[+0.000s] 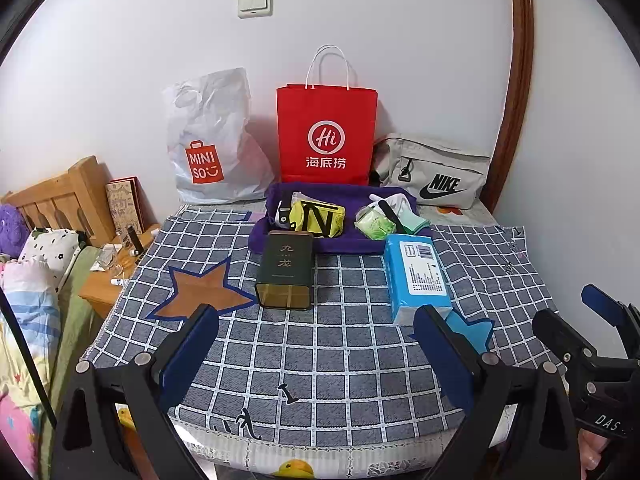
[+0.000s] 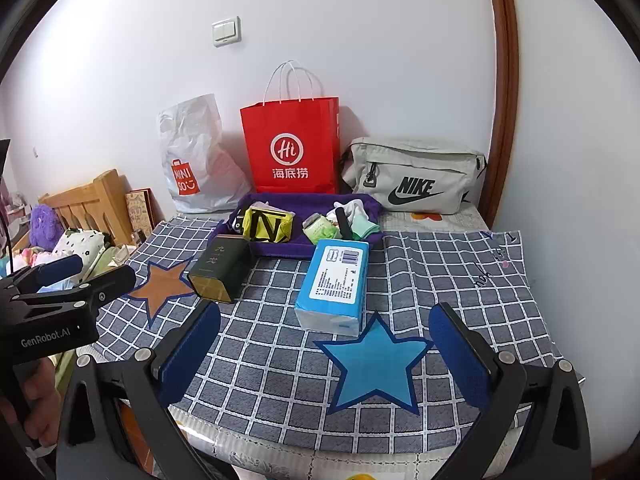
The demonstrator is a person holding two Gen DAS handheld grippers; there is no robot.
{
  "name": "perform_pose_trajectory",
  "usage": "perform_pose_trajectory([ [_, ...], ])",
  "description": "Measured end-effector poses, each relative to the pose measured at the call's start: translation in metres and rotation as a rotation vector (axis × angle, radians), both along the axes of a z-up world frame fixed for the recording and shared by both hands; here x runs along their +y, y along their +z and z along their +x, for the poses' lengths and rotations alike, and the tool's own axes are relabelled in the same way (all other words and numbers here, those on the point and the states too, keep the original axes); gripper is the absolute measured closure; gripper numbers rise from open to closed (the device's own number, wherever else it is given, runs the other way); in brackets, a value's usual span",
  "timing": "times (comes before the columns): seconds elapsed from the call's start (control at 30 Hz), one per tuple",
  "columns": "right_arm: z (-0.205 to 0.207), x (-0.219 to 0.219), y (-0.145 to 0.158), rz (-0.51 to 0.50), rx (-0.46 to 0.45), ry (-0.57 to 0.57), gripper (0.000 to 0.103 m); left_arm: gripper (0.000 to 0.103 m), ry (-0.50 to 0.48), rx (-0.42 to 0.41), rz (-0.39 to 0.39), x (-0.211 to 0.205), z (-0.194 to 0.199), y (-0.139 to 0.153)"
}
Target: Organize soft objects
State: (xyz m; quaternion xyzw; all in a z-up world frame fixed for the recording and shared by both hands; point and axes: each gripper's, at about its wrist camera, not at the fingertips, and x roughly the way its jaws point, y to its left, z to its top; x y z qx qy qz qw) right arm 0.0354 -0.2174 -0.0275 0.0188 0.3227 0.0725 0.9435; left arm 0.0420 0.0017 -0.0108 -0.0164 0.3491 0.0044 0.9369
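The tissue pack (image 2: pixel 334 286), soft and wrapped in blue, lies flat on the checked cloth (image 2: pixel 280 360) near the middle of the bench, its far end just in front of the purple tray (image 2: pixel 280 250) and its near end just beyond the blue star (image 2: pixel 374 364). To its left the dark tin (image 2: pixel 219 274) lies on its side beside the brown star (image 2: pixel 162 284). The tray already holds soft things in two clusters — a yellow pouch (image 2: pixel 269 226) on the left, a green packet (image 2: pixel 320 229) and pale socks (image 2: pixel 362 216) on the right. Behind it a red bag (image 2: pixel 294 148), a white plastic bag (image 2: pixel 196 160) and a grey Nike bag (image 2: pixel 416 176) stand against the wall. Both tools hover low over the near edge of the bench with nothing in them: the right hand-held gripper (image 2: pixel 324 352) has its jaws spread wide, about lined up with the pack and the blue star, and the left hand-held gripper (image 1: pixel 316 356) is equally wide open, facing the gap between tin and pack. This looks like the start of a pick, with nothing grasped yet. The pack seems the likely next soft item — the right tool would need to go forward, straddle its width and close gently, since the wrapper will yield and may slip. Which item is meant first I cannot tell for certain.
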Motion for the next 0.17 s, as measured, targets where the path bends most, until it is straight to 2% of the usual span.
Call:
perform_pose_trajectory([
  [0.17,0.0053,0.0003,-0.001,0.003,0.007,0.004,0.001,0.004,-0.001,-0.005,0.004,-0.0014,0.0063,-0.0004],
])
